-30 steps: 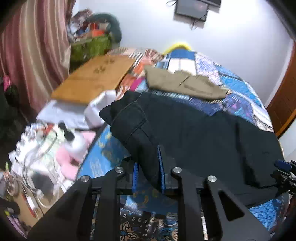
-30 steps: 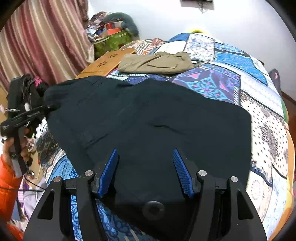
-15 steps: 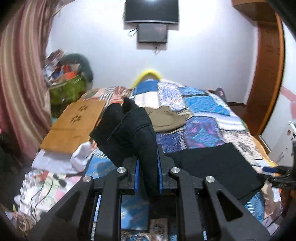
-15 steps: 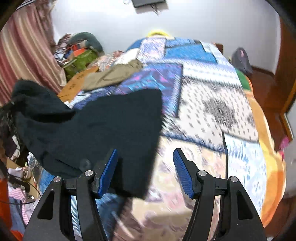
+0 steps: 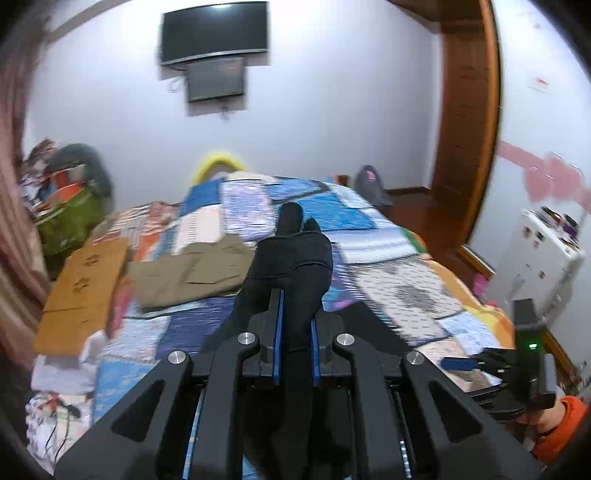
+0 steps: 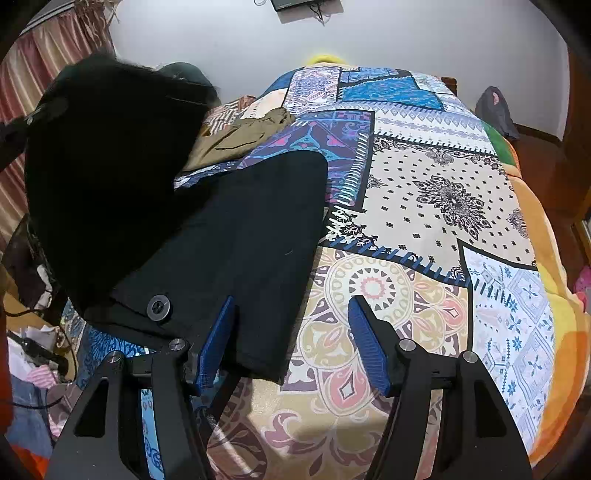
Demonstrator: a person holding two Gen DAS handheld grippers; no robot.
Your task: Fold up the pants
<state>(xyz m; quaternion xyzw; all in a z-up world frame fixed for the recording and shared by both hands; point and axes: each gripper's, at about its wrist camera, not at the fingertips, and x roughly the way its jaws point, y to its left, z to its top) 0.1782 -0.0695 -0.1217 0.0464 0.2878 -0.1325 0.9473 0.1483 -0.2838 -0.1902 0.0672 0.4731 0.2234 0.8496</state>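
My left gripper point(image 5: 294, 325) is shut on a bunched end of the black pants point(image 5: 291, 266) and holds it raised above the bed. In the right wrist view the lifted end hangs at the upper left point(image 6: 107, 166), and the rest of the pants point(image 6: 255, 236) lies flat on the patchwork bedspread point(image 6: 436, 192), button point(image 6: 159, 307) showing near the front edge. My right gripper point(image 6: 291, 328) is open and empty, its left finger over the pants' near edge. It also shows at the right of the left wrist view point(image 5: 458, 363).
Folded khaki pants point(image 5: 188, 275) lie further up the bed. A wooden lap table point(image 5: 83, 291) sits at the bed's left edge, clutter on the floor below it. A white cabinet point(image 5: 546, 258) stands at the right. A TV point(image 5: 214, 31) hangs on the far wall.
My left gripper has lifted its end of the pants high and swung it to the right over the bed. My right gripper has drawn back toward the pants' near edge and stayed open.
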